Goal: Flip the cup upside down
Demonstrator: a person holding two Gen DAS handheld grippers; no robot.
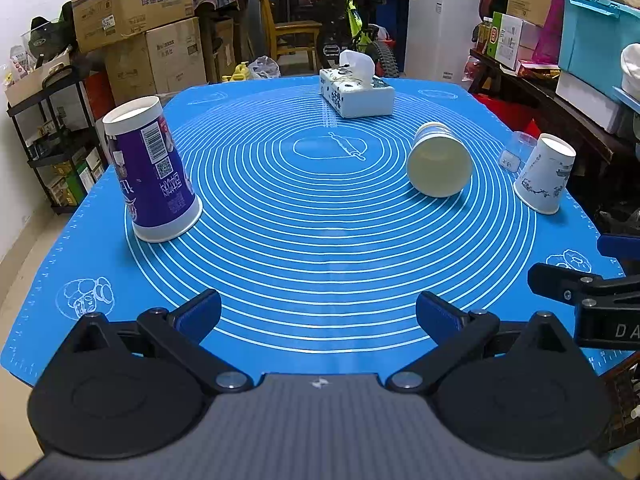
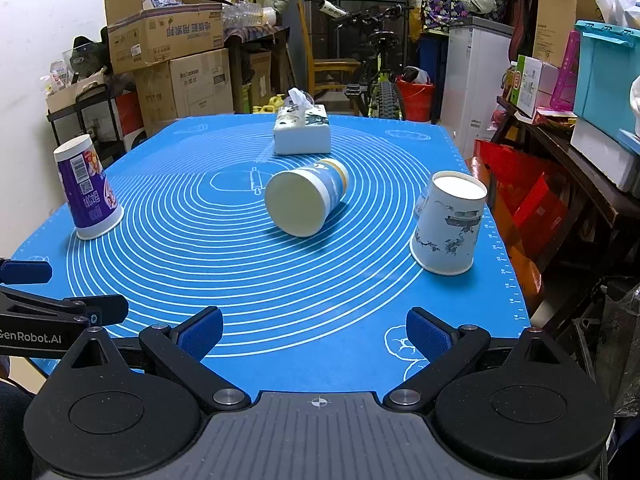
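Note:
A blue-and-white paper cup lies on its side in the middle of the blue mat, its flat base facing me; it also shows in the right wrist view. A purple cup stands upside down at the left, also seen in the right wrist view. A white cup with blue drawings stands upside down at the right, also in the right wrist view. My left gripper is open and empty at the mat's near edge. My right gripper is open and empty, also near the front edge.
A tissue box sits at the far middle of the mat, also in the right wrist view. A clear glass stands behind the white cup. Boxes, shelves, a bicycle and crates crowd around the table.

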